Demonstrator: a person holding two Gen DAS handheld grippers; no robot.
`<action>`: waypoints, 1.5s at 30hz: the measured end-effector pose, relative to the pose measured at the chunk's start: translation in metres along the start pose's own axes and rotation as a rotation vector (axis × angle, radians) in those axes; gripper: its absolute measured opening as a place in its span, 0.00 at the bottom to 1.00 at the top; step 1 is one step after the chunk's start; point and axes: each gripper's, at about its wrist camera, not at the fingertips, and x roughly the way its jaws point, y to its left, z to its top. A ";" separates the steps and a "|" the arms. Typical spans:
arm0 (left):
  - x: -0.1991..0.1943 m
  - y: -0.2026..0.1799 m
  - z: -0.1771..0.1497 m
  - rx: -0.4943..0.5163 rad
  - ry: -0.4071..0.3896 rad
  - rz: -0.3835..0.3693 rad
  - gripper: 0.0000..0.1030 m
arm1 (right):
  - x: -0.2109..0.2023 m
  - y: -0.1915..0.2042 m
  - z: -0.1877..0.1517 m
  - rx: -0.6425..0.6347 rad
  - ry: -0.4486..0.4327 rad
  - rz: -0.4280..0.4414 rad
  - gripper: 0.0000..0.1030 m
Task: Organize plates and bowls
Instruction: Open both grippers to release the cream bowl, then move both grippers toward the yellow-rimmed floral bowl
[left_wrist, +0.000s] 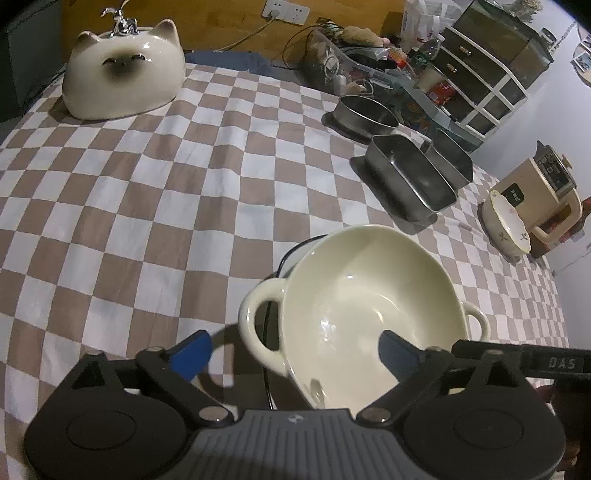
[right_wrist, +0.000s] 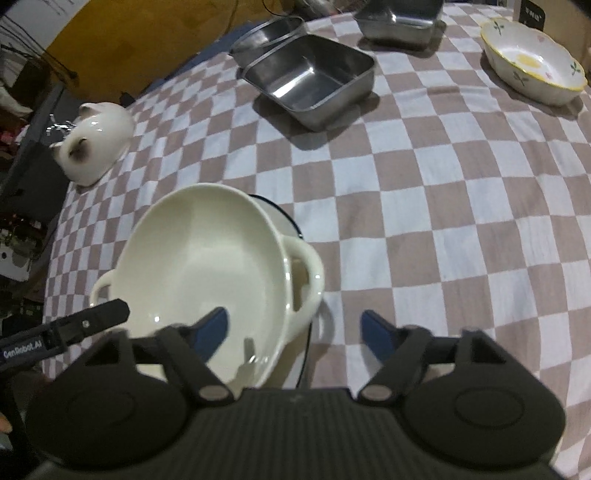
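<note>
Two grippers, each with two blue-tipped fingers. One cream two-handled bowl near, nested in one white dish with a dark rim. One flowered bowl far right. Two rectangular steel pans and one round steel pan beyond. One cat-shaped ceramic piece far left. One checked cloth.
</note>
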 end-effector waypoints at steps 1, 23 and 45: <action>-0.003 -0.002 -0.001 0.005 -0.005 0.005 0.99 | -0.003 0.000 -0.001 -0.003 -0.008 0.004 0.92; -0.047 -0.020 -0.039 0.008 -0.075 0.023 1.00 | -0.042 -0.003 -0.036 -0.053 -0.114 0.018 1.00; -0.015 -0.158 -0.033 0.027 -0.135 0.017 1.00 | -0.122 -0.118 -0.034 -0.010 -0.302 -0.061 1.00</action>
